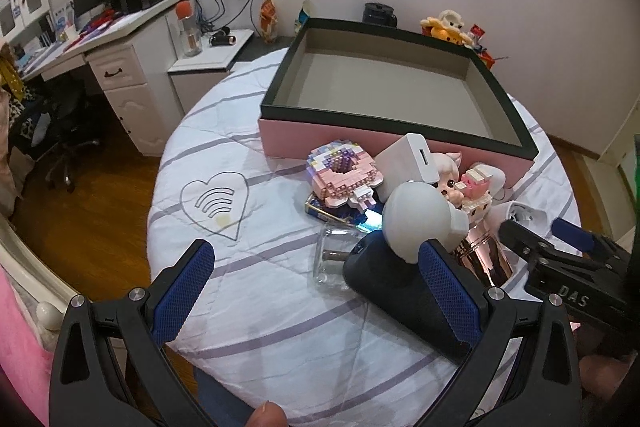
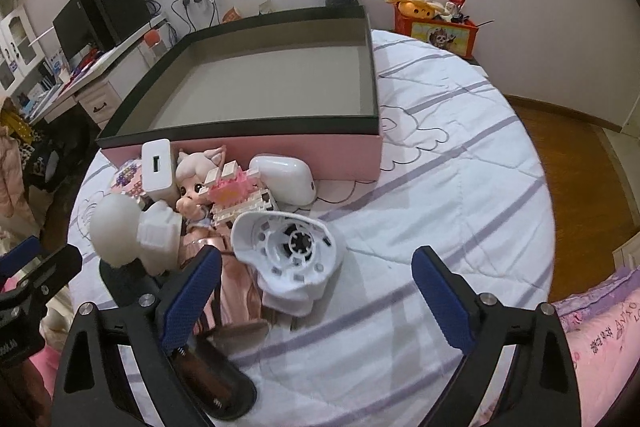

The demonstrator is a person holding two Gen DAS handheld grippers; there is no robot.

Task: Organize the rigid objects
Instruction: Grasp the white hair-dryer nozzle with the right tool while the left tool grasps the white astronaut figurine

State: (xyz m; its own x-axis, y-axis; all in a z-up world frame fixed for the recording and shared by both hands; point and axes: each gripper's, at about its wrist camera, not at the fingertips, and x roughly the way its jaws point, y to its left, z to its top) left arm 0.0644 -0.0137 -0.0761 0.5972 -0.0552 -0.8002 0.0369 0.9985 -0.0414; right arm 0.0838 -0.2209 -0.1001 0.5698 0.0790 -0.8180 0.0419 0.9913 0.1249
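- The pink box point(image 1: 384, 95) with its dark rim sits open on the striped bedspread point(image 1: 248, 299), and its grey floor is bare: judging by that, nothing has been sorted into it yet.
- All the rigid things lie heaped against the box's near wall: a pink brick-built model point(image 1: 344, 179), a white charger block point(image 1: 408, 163), a small doll point(image 1: 450, 183), a white bulb-shaped lamp point(image 1: 416, 223), a clear glass jar point(image 1: 332, 259), a dark cylindrical speaker point(image 1: 384, 287) and a rose-gold canister point(image 1: 484, 259).
- From my right side I also see a white fan-like housing point(image 2: 290, 255) and a white rounded case point(image 2: 284, 179), the case just beside the box wall.
- My left gripper point(image 1: 320, 291) has its jaws spread wide, holding nothing; the speaker lies close by its right finger.
- My right gripper point(image 2: 316, 299) is likewise spread and empty, hovering over the fan-like housing and the canister.
- So the whole job is left: each piece still has to be lifted over the rim and set inside.
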